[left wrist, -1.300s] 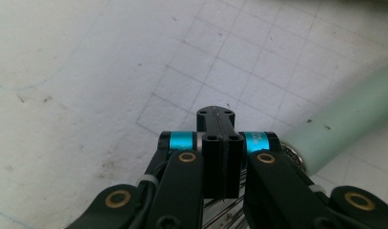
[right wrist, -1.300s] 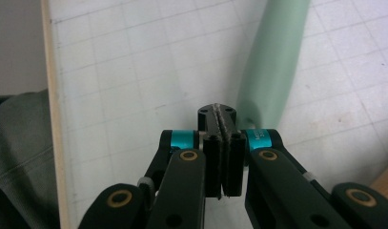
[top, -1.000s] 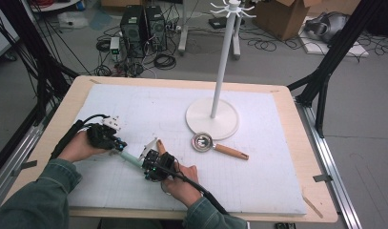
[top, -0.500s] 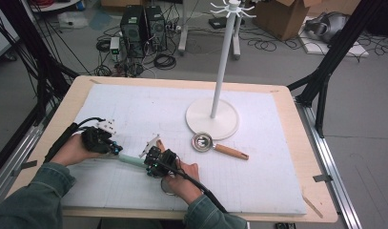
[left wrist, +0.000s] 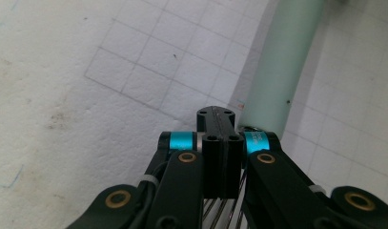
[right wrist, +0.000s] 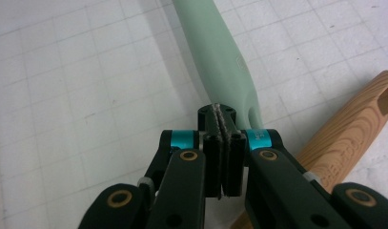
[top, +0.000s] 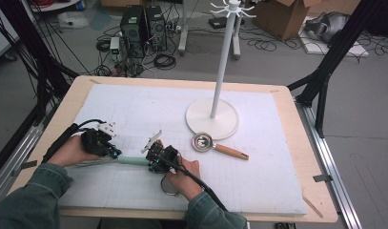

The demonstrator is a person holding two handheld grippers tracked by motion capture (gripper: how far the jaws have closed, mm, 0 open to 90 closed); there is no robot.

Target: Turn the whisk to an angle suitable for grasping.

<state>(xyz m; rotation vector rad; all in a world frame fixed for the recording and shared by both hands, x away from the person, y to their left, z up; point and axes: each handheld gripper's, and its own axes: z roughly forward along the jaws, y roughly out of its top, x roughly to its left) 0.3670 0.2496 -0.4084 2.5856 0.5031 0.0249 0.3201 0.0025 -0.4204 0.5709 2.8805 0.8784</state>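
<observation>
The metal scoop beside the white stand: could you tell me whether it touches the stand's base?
Cannot tell. In the high view the scoop lies right at the rim of the stand's base; neither a clear gap nor plain contact shows.

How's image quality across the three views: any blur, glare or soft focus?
High view: even light, soft overall, with a bright glint on the metal scoop and a faint shadow beside the white stand base. Left gripper view: the jaws of the left hand-held gripper are sharp, the green handle slightly soft. Right gripper view: the mat grid is crisp, the wooden handle mildly blurred.
</observation>
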